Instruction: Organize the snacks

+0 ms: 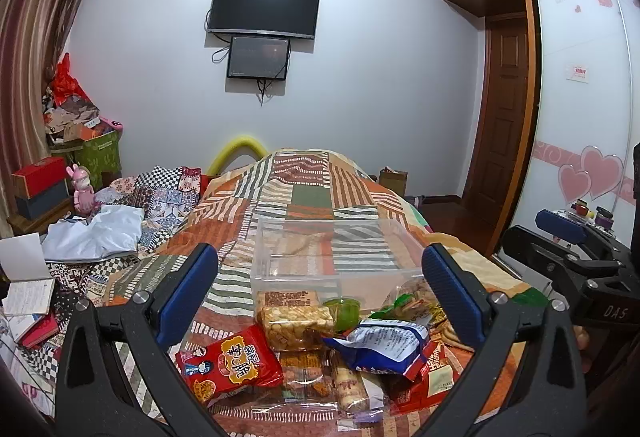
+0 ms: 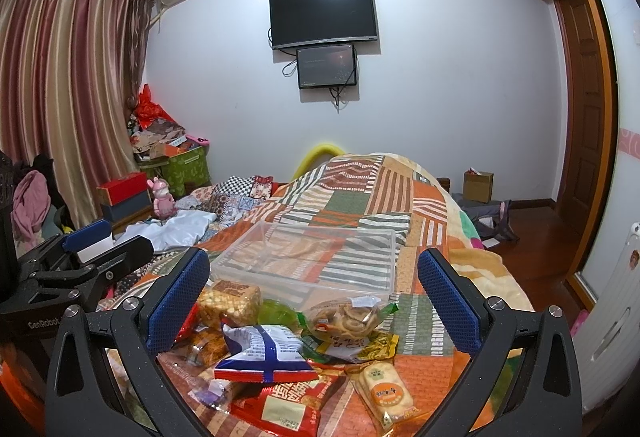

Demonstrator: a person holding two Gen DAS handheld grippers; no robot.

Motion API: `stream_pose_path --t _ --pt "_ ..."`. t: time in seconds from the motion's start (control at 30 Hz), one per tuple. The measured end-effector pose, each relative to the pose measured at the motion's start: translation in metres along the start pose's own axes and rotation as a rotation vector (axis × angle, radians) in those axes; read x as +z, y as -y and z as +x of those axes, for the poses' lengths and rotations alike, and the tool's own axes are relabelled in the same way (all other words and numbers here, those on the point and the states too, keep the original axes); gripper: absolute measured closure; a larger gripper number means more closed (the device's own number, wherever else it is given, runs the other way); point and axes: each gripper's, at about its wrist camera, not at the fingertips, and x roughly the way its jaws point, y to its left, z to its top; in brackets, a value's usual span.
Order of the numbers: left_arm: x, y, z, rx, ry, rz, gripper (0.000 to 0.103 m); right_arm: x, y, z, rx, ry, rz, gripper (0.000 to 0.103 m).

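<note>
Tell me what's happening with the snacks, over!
Left gripper open, holding nothing. Right gripper open, holding nothing. Snack pile loose on the quilt, none yet in the clear bin. Nothing blocking the bin.

White wall bears television; curtains left.

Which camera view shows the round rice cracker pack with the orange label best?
The right wrist view: the rice cracker pack lies unobstructed at the near right of the snack pile, label facing up. In the left wrist view I cannot pick it out; the blue-and-white bag and other packs cover that side.
</note>
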Motion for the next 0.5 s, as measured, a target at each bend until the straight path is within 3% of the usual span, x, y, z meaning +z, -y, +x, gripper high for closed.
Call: stream_pose_path --t 0.5 --pt "-0.003 -0.001 0.016 -0.030 -0.052 0.013 0.000 -0.007 0.004 0.011 -0.007 -0.019 0.004 0.000"
